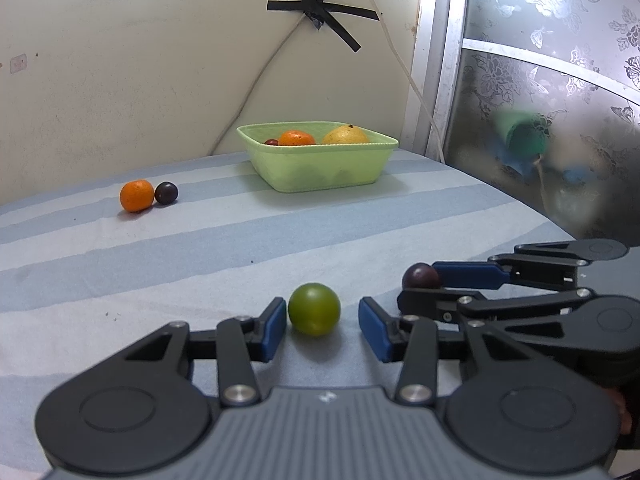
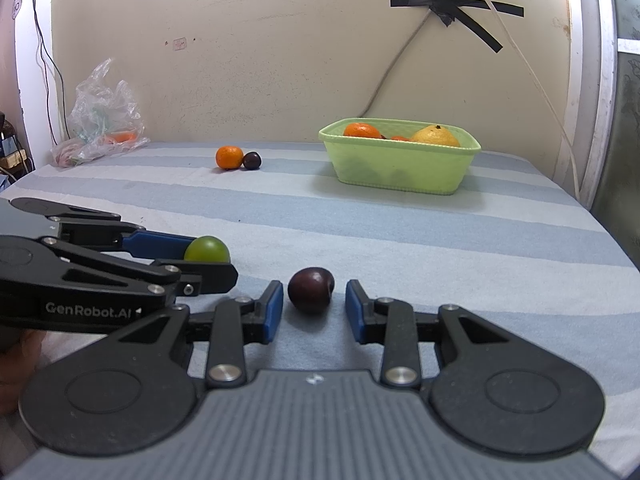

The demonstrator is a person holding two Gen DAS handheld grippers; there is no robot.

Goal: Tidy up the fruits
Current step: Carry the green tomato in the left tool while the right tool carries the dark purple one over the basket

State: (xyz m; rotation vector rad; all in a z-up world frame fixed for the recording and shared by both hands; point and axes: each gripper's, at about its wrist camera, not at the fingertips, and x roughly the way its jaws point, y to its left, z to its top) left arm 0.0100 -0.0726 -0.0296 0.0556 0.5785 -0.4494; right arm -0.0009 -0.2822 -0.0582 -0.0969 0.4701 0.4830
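A round green fruit lies on the striped cloth between the blue pads of my left gripper. Its jaws are open, and a gap shows on the fruit's right side. A dark plum lies between the pads of my right gripper, also open, with space on both sides. The two grippers sit side by side, and each shows in the other's view. Farther back stands a light green basket holding an orange, a yellow pear and a small dark fruit. Left of it lie a loose mandarin and a second dark plum, touching.
A crumpled plastic bag lies at the far left corner against the wall. Cables hang down the wall behind the basket. A patterned glass panel borders the table's right side. The table's right edge falls off near my right gripper.
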